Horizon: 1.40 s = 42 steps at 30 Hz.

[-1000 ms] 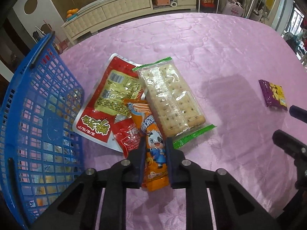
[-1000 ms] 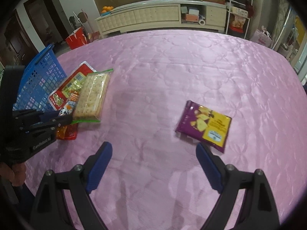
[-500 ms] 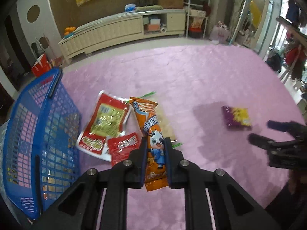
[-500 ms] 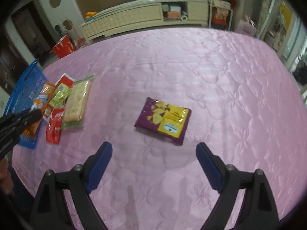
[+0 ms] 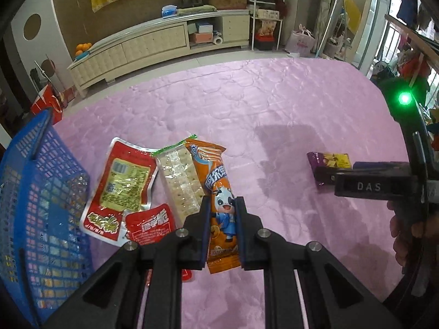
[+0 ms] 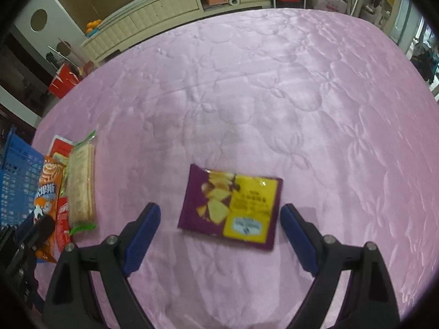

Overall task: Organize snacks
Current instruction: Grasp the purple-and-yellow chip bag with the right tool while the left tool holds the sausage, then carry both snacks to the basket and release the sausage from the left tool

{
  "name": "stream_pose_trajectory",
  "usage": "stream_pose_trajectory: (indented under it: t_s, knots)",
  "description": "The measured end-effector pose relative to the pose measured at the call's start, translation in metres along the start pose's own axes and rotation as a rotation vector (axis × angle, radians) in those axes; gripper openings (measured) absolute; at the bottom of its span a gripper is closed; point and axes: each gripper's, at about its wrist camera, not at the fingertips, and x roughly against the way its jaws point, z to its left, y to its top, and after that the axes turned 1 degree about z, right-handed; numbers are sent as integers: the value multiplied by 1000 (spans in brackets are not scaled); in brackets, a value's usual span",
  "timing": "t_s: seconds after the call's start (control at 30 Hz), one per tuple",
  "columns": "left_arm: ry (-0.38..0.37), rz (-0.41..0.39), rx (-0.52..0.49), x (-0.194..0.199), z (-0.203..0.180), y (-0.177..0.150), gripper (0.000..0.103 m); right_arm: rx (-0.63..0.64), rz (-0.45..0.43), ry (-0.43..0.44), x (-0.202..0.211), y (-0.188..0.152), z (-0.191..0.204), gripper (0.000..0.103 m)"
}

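Below the left wrist camera, the left tool (image 5: 221, 230) is nearly closed, its two dark fingers pinching an orange snack packet (image 5: 219, 208) printed with a cartoon cow. The packet stands between the fingers at lower centre of the frame, raised off a pink quilted surface (image 5: 247, 104). Behind it, toward centre left, lie a clear pack of crackers (image 5: 181, 181) with green ends, a large red pouch (image 5: 120, 186) and a small red sachet (image 5: 151, 224) just beside the pouch. A blue mesh basket (image 5: 35, 205) fills the left edge of the frame. At the right edge a hand (image 5: 403, 233) holds the other tool, with a purple packet (image 5: 326, 164) partly hidden behind it.

From the right wrist camera, the right tool (image 6: 219, 235) is wide open and holds nothing. The purple and yellow packet (image 6: 233, 205) lies flat on the surface at lower centre, between the two blue-padded fingers and a little beyond them, touching neither. The cracker pack and orange packet show at the left edge.
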Motion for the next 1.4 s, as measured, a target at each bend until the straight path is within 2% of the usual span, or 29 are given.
stream_pose_trajectory:
  t_s: [0.3,0.37,0.4,0.43,0.5,0.57,0.7,0.9,1.03,1.17,1.4]
  knots:
    - [-52,35,61,-24,21,4,14,75,4,-185,-13,1,29,89]
    - [-57,41,72,-25,24,2,14,101,-17,-174,-9,-2,33,73]
    - [-57,45,74,-26,25,-1,14,116,-19,-171,-8,-3,34,70]
    - [-57,47,74,-25,26,-3,14,130,-22,-167,-7,-5,36,63]
    - [-58,46,76,-19,29,-10,14,153,-31,-154,-4,-9,38,58]
    - [-59,39,80,-12,29,-15,14,153,-28,-115,1,-13,38,57]
    - [-54,12,86,7,32,-19,14,167,-52,-89,20,-28,42,57]
    - [-35,-49,89,49,31,-26,14,219,-128,-34,76,-52,51,57]
    - [-15,-100,85,83,31,-31,14,257,-190,32,115,-58,69,57]
    - [-2,-143,89,110,34,-37,14,293,-244,62,141,-62,95,57]
    - [36,-203,90,154,53,-51,14,352,-325,112,172,-76,133,57]
